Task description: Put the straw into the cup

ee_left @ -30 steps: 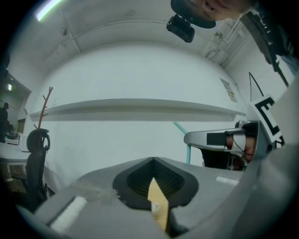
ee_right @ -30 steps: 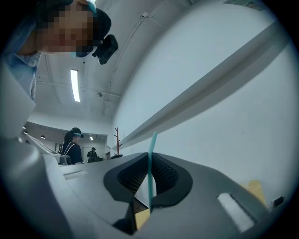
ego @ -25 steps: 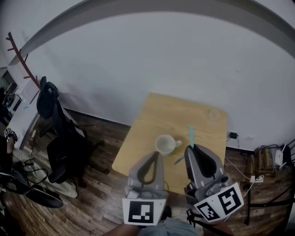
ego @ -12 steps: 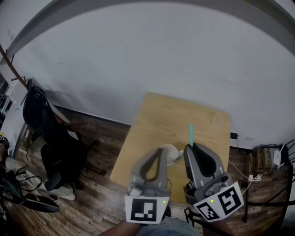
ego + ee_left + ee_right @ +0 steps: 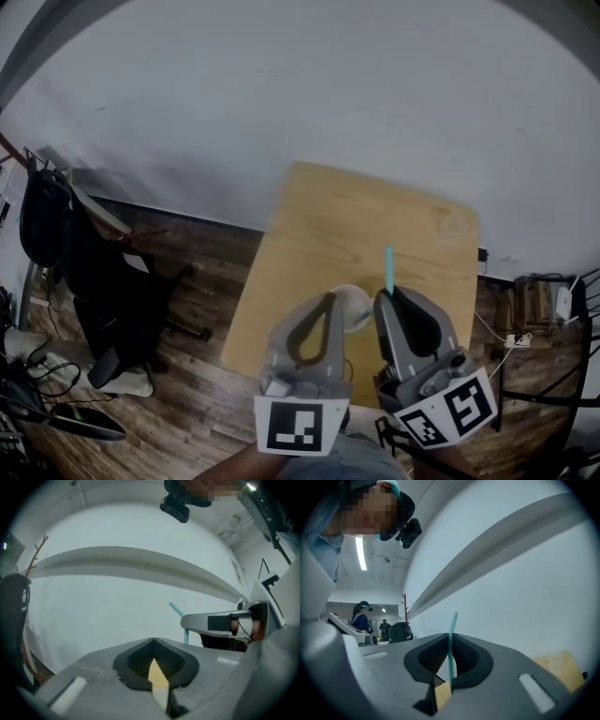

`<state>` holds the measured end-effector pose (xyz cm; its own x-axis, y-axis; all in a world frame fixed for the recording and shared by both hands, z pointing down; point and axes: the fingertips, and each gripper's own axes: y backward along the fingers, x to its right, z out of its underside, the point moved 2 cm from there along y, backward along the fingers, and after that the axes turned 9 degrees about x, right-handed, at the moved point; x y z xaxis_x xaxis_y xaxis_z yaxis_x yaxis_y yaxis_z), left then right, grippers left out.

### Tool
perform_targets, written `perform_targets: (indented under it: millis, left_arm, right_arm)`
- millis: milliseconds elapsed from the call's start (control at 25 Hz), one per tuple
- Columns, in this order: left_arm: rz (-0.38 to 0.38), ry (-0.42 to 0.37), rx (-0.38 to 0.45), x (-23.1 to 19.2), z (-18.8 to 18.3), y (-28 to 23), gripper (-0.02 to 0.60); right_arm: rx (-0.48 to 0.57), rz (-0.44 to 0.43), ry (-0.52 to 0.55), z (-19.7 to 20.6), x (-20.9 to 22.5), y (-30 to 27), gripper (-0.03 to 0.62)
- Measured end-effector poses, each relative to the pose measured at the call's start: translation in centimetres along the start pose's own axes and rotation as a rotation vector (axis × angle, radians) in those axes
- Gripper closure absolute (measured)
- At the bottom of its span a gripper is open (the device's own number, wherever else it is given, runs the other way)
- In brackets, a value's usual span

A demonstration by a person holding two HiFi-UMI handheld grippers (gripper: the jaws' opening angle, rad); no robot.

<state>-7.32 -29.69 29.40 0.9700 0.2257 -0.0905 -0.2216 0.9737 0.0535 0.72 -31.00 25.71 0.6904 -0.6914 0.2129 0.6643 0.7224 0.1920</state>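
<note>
A white cup point(image 5: 354, 306) stands on the wooden table point(image 5: 375, 216) near its front edge, partly hidden behind my left gripper point(image 5: 327, 298). That gripper is shut with nothing in it; through the slit between its jaws in the left gripper view point(image 5: 153, 640) only table and a pale patch show. My right gripper point(image 5: 382, 296) is just right of the cup and shut on a teal straw point(image 5: 389, 270). The straw stands upright above the jaws point(image 5: 451, 644), beside the cup, not in it. The straw point(image 5: 180, 616) and the right gripper point(image 5: 220, 623) also show in the left gripper view.
A black office chair point(image 5: 98, 281) stands on the wood floor to the left. Cables and a plug strip point(image 5: 534, 314) lie right of the table. A faint round mark point(image 5: 457, 225) sits at the table's far right corner. The white wall is behind.
The view has swung toward the table. My left gripper now covers part of the cup, which showed whole a second ago. The right gripper still holds the straw upright.
</note>
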Motion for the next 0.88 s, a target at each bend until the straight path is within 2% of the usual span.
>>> perform_targets:
  millis: [520,880]
  left_arm:
    - [0.038,0.053,-0.129,-1.6,4.8,-1.7,0.565]
    - [0.058,0.09,-0.188,-2.2,7.9,-2.9,0.565]
  right_arm:
    - [-0.083,0.073,-0.066,5.2,2.0,-1.2,0.562]
    - [-0.135,0.113,-0.097,8.3,3.3,-1.6,0.562]
